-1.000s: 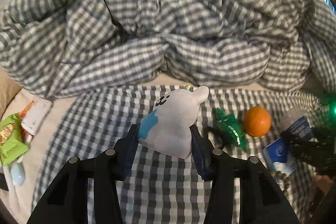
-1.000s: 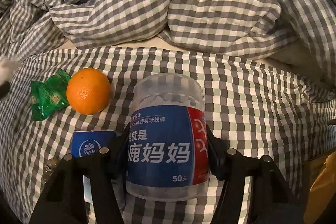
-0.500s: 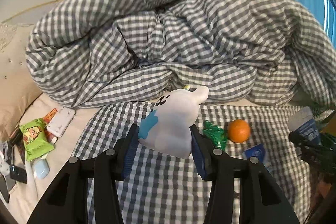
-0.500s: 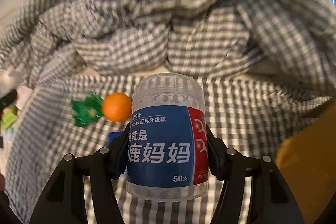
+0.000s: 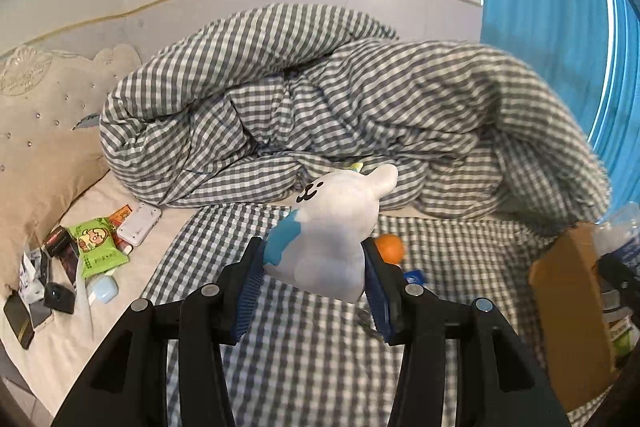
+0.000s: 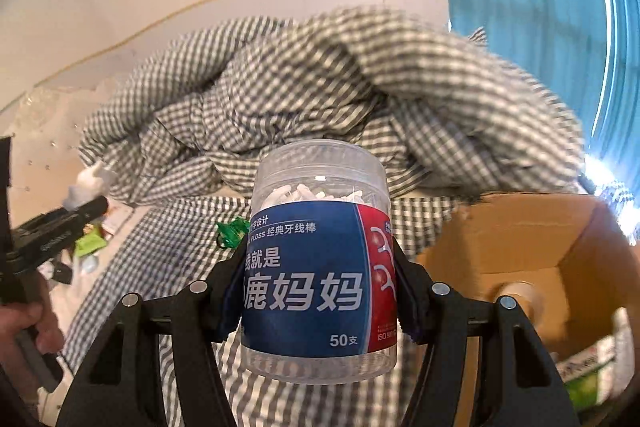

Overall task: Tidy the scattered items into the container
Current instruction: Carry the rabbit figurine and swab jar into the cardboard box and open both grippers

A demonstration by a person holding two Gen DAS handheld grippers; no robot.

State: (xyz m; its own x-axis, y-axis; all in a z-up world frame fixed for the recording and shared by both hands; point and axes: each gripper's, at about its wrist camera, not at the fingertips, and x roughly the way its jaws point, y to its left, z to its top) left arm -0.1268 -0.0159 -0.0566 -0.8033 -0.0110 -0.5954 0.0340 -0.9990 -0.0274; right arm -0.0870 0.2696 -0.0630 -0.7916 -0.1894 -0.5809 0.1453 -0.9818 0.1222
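1. The surface is a bed (image 5: 304, 359) with a grey-and-white checked sheet; a crumpled checked duvet (image 5: 320, 99) is heaped at the back. Behind it runs a pale wall with a gold trim line, a padded headboard (image 5: 36, 99) stands at the left and a blue curtain (image 5: 560, 27) hangs at the right.
2. The left claw (image 5: 316, 291) is closed on a white plush toy (image 5: 332, 231) with a blue patch, held clear above the sheet. The right claw (image 6: 320, 291) grips a clear floss-pick jar (image 6: 320, 267) with a blue-and-red label, also in the air.
3. A cardboard box (image 6: 532, 239) stands open at the bed's right edge, just beside the jar; packets lie inside it.
4. An orange (image 5: 391, 247) and a small blue packet (image 5: 414, 275) lie on the sheet, partly hidden by the plush toy. A green wrapper (image 6: 230, 231) lies behind the jar. Snack packs and small gadgets (image 5: 64, 267) are scattered by the headboard.
5. Compared with a second ago, both claws are higher: wall, headboard and box have come into view, and the orange looks smaller and farther.
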